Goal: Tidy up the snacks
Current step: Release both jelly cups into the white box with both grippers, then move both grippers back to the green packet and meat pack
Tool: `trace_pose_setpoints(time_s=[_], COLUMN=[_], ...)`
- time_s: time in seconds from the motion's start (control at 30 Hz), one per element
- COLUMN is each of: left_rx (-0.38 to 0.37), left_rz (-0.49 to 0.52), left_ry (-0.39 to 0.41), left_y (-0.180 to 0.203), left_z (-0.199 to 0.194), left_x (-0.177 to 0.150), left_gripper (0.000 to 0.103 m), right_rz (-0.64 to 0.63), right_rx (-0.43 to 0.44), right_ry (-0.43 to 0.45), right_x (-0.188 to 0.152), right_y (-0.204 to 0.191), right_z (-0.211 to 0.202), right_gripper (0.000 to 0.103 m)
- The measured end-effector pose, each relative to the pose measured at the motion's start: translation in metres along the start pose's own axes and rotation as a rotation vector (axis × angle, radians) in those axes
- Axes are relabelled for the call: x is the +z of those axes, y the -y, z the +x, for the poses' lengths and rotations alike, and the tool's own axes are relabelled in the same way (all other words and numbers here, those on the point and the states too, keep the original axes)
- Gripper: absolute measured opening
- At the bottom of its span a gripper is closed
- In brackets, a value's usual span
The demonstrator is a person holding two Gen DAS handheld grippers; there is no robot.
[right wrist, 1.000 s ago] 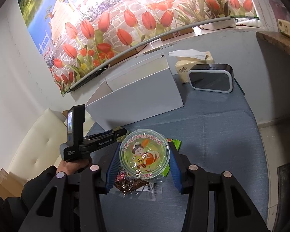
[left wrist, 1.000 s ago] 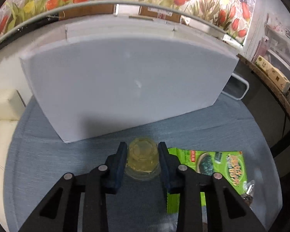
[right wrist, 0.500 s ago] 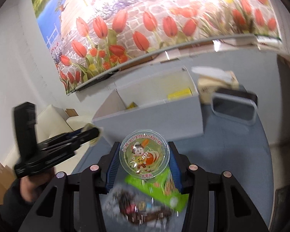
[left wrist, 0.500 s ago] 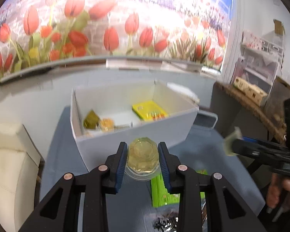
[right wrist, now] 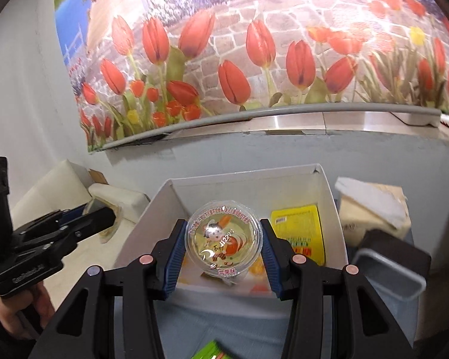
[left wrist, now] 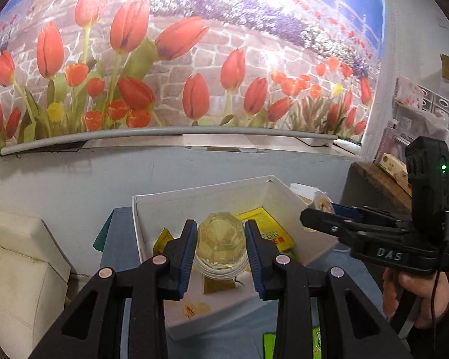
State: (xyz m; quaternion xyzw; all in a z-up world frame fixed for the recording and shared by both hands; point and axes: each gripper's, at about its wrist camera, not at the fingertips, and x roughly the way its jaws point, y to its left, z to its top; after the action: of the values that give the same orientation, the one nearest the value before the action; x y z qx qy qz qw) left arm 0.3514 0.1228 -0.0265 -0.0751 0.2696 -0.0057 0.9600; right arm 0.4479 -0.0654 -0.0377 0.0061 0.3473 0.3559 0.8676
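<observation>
My left gripper (left wrist: 221, 248) is shut on a clear yellow jelly cup (left wrist: 220, 243), seen from its bottom, held above the open white box (left wrist: 200, 199). My right gripper (right wrist: 223, 243) is shut on a second jelly cup (right wrist: 223, 239) with a cartoon lid, held over the same white box (right wrist: 329, 194). The box holds a yellow packet (left wrist: 269, 233), also in the right wrist view (right wrist: 299, 227), and small yellow snacks (left wrist: 161, 239). The right gripper's body (left wrist: 374, 239) shows at the right of the left wrist view; the left gripper's body (right wrist: 39, 239) shows at the left of the right wrist view.
The box stands on a blue-grey tabletop (right wrist: 224, 329). A green snack bag (left wrist: 290, 344) lies near the front edge. A tissue box (right wrist: 374, 209) and a dark tray (right wrist: 389, 272) sit right of the box. A cream sofa (left wrist: 21, 269) is at left, a tulip mural behind.
Both grippers have risen from the table with their jelly cups and moved forward over the open box. The box interior now shows below both cups.
</observation>
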Motion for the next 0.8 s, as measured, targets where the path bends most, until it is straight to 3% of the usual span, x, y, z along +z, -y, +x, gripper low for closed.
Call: trace_pose_setpoints(time_s=[0.2,0.23,0.3,0.33,0.37,0.43,0.8], left_rx=[0.013,0.016,0.018,0.021,0.016,0.020,0.036], left_rz=[-0.002,0.000,0.000,-0.007,-0.019,-0.014,0.004], left_ry=[-0.027,-0.032,-0.051,-0.055,-0.036,-0.003,-0.033], left_y=[-0.013,-0.015,-0.018,-0.020,-0.022,-0.022,-0.013], left_z=[0.024,0.027,0.034,0.036,0.034,0.028,0.022], left_x=[-0.003,-0.004,-0.005,-0.006,-0.008,-0.008,-0.008], left_gripper=[0.037,0.042,0.073,0.098,0.103,0.103,0.103], right_rz=[0.009,0.009,0.010,0.011,0.008,0.010,0.047], right_rx=[-0.046,-0.049,-0.059,-0.070,-0.066,-0.079,-0.080], right_ry=[-0.040,-0.045,-0.061,-0.056,-0.042,-0.029,-0.033], right_x=[0.001,-0.001,-0.003,-0.005,-0.006,-0.006,-0.012], right_y=[0.013,0.015,0.019,0.020,0.021,0.022,0.023], right_z=[0.028,0.031,0.035,0.035,0.034,0.031,0.020], right_gripper=[0.052,0.052,0.071,0.094,0.101,0.101,0.103])
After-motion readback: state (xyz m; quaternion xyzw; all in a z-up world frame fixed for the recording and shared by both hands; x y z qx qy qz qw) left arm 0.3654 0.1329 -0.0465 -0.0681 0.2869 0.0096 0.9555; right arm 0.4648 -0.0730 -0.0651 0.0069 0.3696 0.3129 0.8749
